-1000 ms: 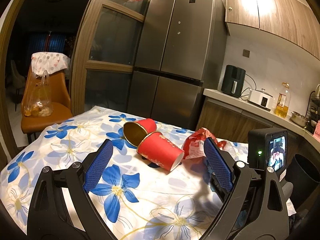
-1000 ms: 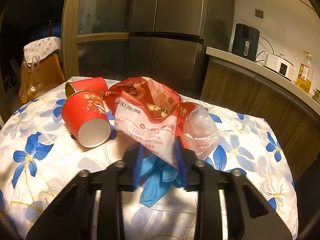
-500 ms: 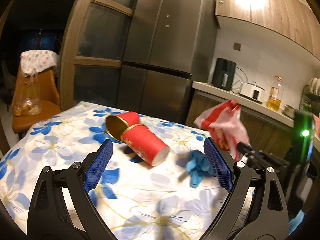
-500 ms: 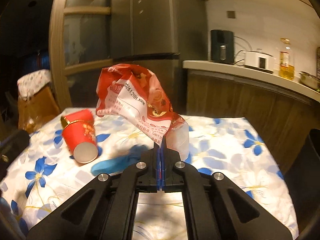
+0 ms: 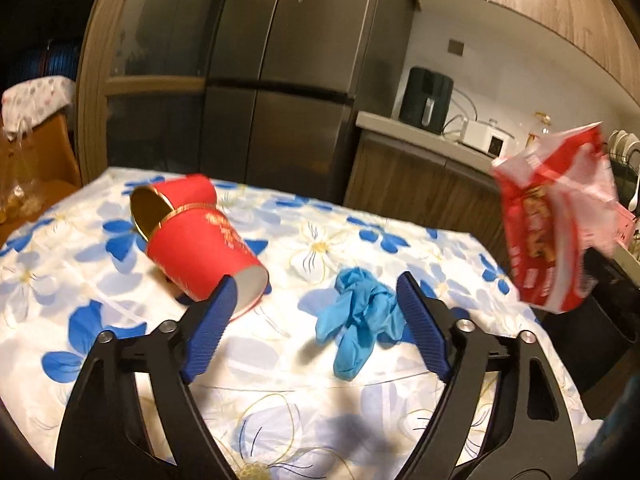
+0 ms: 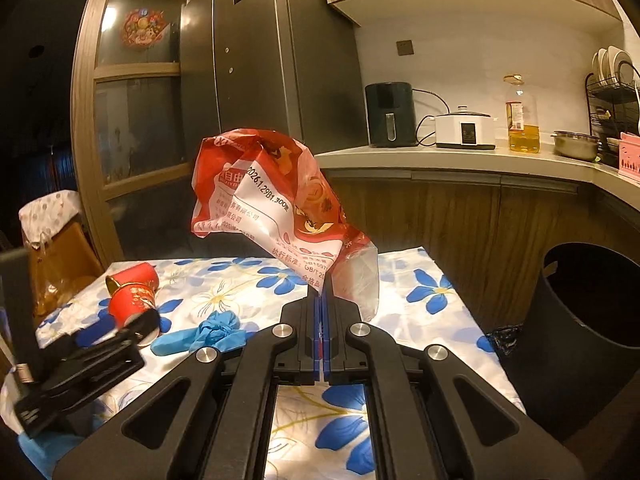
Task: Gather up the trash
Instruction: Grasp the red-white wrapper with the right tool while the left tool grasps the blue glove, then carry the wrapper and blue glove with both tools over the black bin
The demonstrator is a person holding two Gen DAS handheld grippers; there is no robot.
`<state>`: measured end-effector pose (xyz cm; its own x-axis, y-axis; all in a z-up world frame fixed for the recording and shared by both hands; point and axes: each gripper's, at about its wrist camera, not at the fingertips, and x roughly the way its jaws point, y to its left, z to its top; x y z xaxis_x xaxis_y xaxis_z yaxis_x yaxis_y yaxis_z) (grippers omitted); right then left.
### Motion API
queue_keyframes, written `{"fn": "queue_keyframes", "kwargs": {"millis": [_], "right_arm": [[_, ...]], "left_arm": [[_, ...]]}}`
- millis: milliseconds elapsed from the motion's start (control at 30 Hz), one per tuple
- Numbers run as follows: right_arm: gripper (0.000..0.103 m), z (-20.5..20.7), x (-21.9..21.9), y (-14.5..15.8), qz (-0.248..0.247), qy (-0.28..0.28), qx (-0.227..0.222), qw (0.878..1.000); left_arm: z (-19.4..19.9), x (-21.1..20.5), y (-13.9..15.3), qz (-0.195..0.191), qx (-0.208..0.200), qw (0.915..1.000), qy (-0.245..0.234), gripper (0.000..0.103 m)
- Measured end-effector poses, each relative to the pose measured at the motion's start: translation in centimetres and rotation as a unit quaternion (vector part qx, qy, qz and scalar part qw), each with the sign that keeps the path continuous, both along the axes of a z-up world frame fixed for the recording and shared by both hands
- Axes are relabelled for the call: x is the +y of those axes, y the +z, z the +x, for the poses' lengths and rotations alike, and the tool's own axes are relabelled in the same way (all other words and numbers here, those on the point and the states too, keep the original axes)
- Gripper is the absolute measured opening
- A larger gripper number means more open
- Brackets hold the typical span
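Right view alone — black bin.

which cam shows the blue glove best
The left wrist view: the crumpled blue glove lies unobstructed on the floral tablecloth, large and just ahead of the left gripper, whose jaws are closing, not yet touching it. In the right wrist view it is smaller, off to the lower left.

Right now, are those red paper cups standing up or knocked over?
Knocked over. Both red cups lie on their sides on the flowered tablecloth, one nested into the other, open mouths facing sideways.
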<state>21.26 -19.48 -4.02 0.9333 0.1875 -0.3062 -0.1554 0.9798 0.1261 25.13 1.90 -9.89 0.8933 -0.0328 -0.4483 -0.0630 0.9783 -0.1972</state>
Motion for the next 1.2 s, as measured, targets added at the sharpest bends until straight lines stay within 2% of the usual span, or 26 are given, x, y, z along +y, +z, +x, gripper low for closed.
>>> {"fn": "queue_keyframes", "kwargs": {"millis": [100, 200, 267, 300, 367, 467, 567, 833, 1200], "right_arm": [[0.002, -0.2, -0.3, 0.1, 0.001, -0.002, -0.002, 1.0], [0.002, -0.4, -0.4, 0.0, 0.001, -0.003, -0.002, 1.0], [0.002, -0.6, -0.5, 0.0, 0.001, -0.005, -0.002, 1.0], [0.002, -0.6, -0.6, 0.1, 0.001, -0.006, -0.003, 1.0], [0.002, -0.9, -0.9, 0.1, 0.001, -0.009, -0.005, 1.0], [0.002, -1.1, -1.1, 0.3, 0.002, -0.012, -0.007, 1.0], [0.002, -1.4, -1.2, 0.4, 0.001, -0.015, -0.009, 1.0], [0.002, -2.3, -2.0, 0.9, -0.005, -0.025, -0.011, 1.0], [0.002, -4.2, -3.9, 1.9, -0.006, -0.047, -0.025, 0.999]], "left_arm": [[0.7, -0.3, -0.7, 0.0, 0.018, 0.9998, -0.011, 0.069], [1.3, -0.7, -1.2, 0.004, 0.035, 0.9991, -0.023, 0.056], [1.7, -0.8, -1.6, 0.005, 0.046, 0.9986, -0.027, 0.041], [1.8, -0.8, -1.9, 0.004, 0.052, 0.9982, -0.029, 0.037], [2.1, -0.8, -2.2, 0.0, 0.063, 0.9975, -0.033, 0.019], [2.3, -0.9, -2.6, -0.007, 0.072, 0.9964, -0.043, 0.005], [2.0, -1.0, -2.5, -0.013, 0.068, 0.9964, -0.05, 0.001], [-0.1, -2.0, -0.1, -0.012, 0.036, 0.9975, -0.059, 0.0], [-2.7, -6.1, 4.5, 0.022, -0.01, 0.9965, -0.079, 0.0]]}}
